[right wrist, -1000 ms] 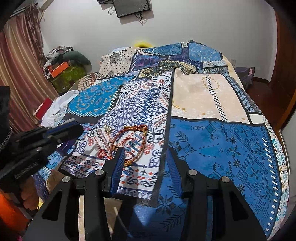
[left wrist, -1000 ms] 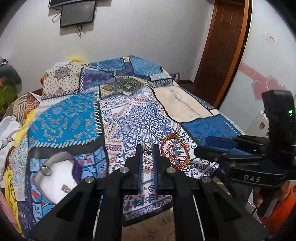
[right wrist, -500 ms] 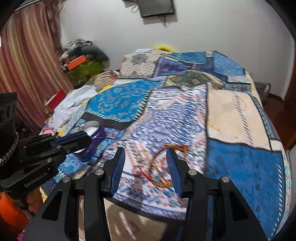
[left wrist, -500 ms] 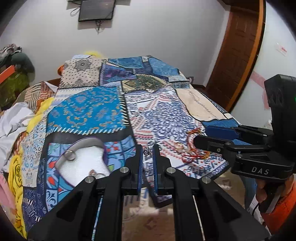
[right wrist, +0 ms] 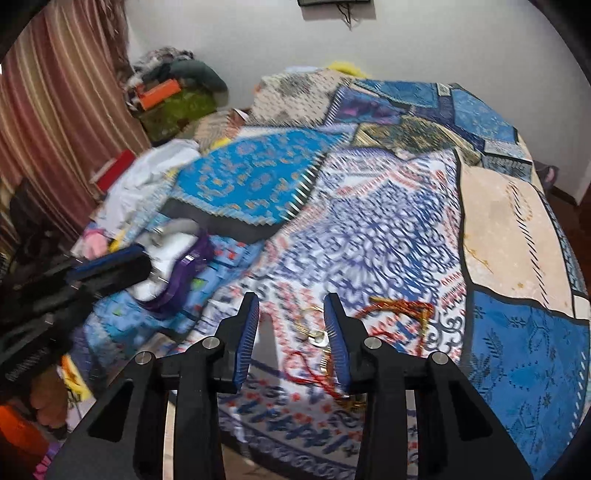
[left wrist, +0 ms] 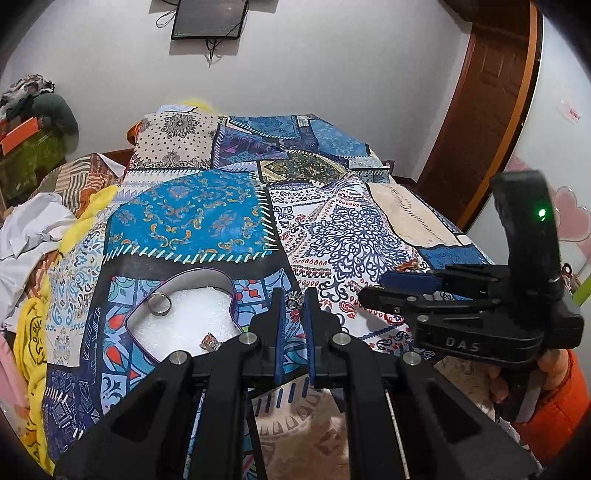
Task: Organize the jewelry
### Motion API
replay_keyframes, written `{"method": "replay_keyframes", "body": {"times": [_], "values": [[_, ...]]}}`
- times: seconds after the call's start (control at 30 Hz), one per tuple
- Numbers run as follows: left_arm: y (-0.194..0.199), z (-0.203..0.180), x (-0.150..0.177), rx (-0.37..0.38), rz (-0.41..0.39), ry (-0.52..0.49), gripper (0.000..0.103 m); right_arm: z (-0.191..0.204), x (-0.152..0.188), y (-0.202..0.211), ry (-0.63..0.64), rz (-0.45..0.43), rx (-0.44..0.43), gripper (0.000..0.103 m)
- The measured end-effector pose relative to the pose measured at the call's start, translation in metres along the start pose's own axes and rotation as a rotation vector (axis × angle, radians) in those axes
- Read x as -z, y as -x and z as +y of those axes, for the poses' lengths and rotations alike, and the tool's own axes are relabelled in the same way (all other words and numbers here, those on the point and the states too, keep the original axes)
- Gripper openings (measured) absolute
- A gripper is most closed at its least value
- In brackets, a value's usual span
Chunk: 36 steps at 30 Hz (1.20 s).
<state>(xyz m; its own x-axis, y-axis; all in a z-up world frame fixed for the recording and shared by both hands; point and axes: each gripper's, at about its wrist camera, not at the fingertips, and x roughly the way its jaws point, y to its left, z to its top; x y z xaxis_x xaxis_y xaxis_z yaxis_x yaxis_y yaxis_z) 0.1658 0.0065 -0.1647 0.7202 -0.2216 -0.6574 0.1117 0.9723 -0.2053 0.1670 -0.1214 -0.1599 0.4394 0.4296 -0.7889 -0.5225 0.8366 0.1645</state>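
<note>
Presently we observe the left gripper (left wrist: 294, 300) held low over the near edge of a bed (left wrist: 207, 218) covered in a blue patchwork spread. Its jaws are drawn close together and pinch a small silver ring (left wrist: 292, 302) with a dark setting at their tips. Just left of those tips lies a heart-shaped jewelry box (left wrist: 184, 321) with a purple rim and white foam lining, resting on the spread. Inside it we note a plain silver band (left wrist: 159, 303) near the upper left lobe and a stone-set ring (left wrist: 209, 340) near the lower right edge, partly hidden by the gripper frame.

The right gripper (right wrist: 291, 332) stands with its jaws apart and holds nothing. Between and just beyond its tips a red and gold beaded necklace (right wrist: 399, 308) lies loose on the white-and-blue patterned panel, with a small metallic clasp (right wrist: 318, 339) or charm among its strands — the right wrist view is blurred, so we cannot tell which. From the left wrist view the right gripper (left wrist: 406, 288) appears at the right side, carrying a lit green indicator, and only a sliver of the necklace (left wrist: 408, 265) shows beyond it.

Further noted: a wall-mounted screen (left wrist: 209, 18) above the bed, a wooden door (left wrist: 484, 122) at right, and a pile of clothing (right wrist: 173, 85) by striped curtains (right wrist: 55, 110) at left.
</note>
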Motion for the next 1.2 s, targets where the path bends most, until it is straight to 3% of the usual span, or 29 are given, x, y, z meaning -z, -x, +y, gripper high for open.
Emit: {"method": "replay_keyframes", "body": {"times": [0.3,0.37,0.63,0.87,1.2], "values": [[-0.004,-0.003,0.002,0.01,0.011,0.002,0.008,-0.004,0.006,-0.003,0.043,0.016,0.041,0.025],[-0.002,-0.004,0.003,0.009,0.009,0.001,0.008,-0.004,0.006,-0.005,0.044,0.014,0.041,0.018],[0.014,-0.004,-0.002,-0.005,-0.015,0.0,0.008,-0.003,0.004,0.002,0.038,-0.007,0.037,0.018],[0.033,0.0,-0.006,-0.025,-0.055,-0.001,0.008,0.013,-0.008,0.027,0.047,-0.086,0.038,0.018],[0.058,0.023,-0.012,-0.08,-0.098,0.007,0.008,0.063,-0.035,0.048,0.116,-0.193,-0.016,0.018]]}}
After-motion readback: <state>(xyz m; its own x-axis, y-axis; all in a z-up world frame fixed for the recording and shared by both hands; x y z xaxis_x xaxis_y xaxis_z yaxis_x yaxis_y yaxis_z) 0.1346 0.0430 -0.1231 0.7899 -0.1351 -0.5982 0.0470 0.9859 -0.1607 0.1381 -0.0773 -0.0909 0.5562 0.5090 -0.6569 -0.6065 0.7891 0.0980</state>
